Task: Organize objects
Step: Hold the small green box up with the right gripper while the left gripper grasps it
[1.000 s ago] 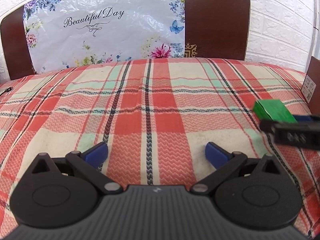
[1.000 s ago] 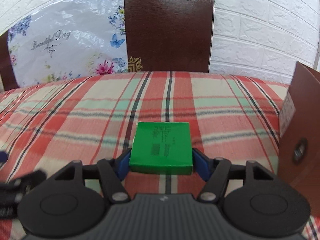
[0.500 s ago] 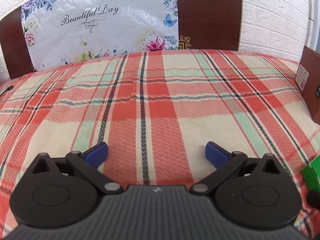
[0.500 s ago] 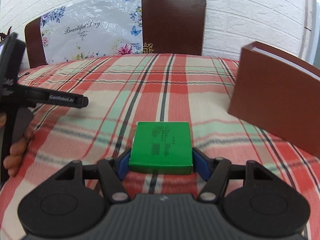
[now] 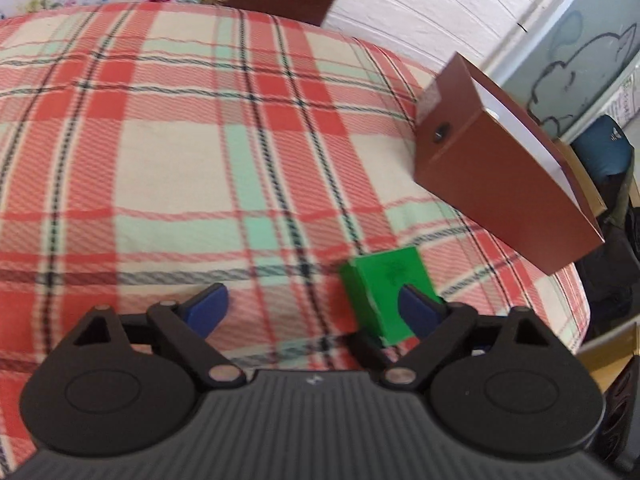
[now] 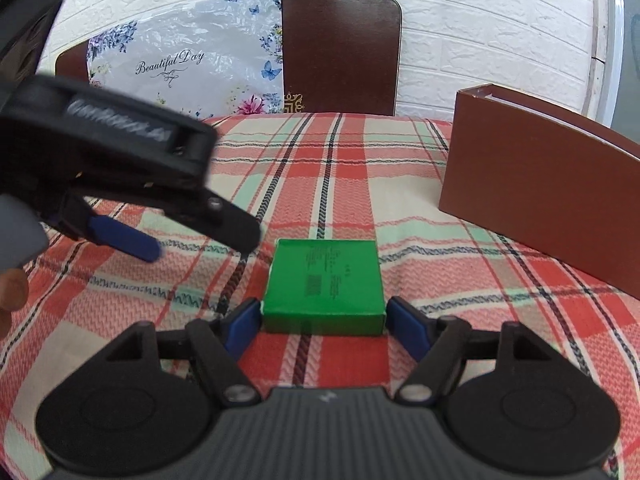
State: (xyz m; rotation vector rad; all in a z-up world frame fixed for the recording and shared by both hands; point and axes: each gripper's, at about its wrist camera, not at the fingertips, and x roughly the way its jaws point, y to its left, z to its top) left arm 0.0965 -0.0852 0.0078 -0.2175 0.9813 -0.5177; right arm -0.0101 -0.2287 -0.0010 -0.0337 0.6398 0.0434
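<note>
- The green box point(image 6: 324, 286) lies flat on the plaid cloth point(image 6: 344, 168), printed face up, between the blue pads of my right gripper point(image 6: 324, 322).
- That gripper's jaws are opening: the left pad sits right at the box's near left corner, and a thin gap shows at the right pad point(image 6: 406, 326). I count the box as let go, resting on the cloth.
- My left gripper point(image 5: 310, 306) comes in from the box's left side. Its jaws are closing, with only cloth between them.
- In the left wrist view the box point(image 5: 386, 292) sits behind that gripper's right pad point(image 5: 418, 312); whether they touch I cannot tell.
- In the right wrist view the left gripper's point(image 6: 120, 236) black finger tip ends just beside the box's far left corner, with a small strip of cloth between.
- The brown case point(image 6: 540, 204) stands on edge to the box's right, well apart, near the cloth's right edge.
- Between box and case the cloth is bare, and also beyond the box towards the far edge.
- Behind that edge stand a dark chair back point(image 6: 340, 52) and a floral bag point(image 6: 180, 68) against the white brick wall point(image 6: 480, 20).
</note>
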